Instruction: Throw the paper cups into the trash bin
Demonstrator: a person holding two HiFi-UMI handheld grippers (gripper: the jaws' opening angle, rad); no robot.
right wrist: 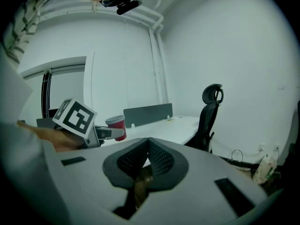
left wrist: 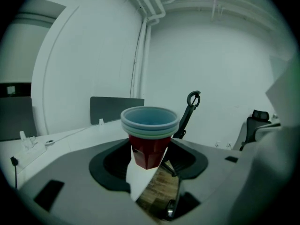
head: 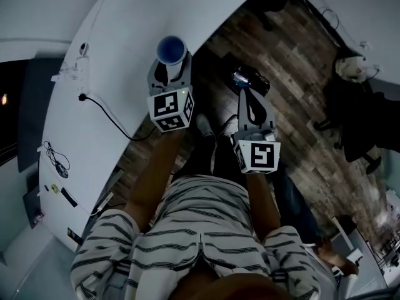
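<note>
A stack of red paper cups with pale blue-white rims sits upright between the jaws of my left gripper, which is shut on it. In the head view the cups show from above, held over the edge of the white table; the left gripper is just below them. My right gripper hangs over the wooden floor to the right, its pads meeting with nothing between them. The right gripper view shows the left gripper's marker cube and the red cups. No trash bin is in sight.
A black cable and a white plug lie on the table. A grey partition stands on a far desk. A black office chair is close by on the right. Another chair stands on the wooden floor.
</note>
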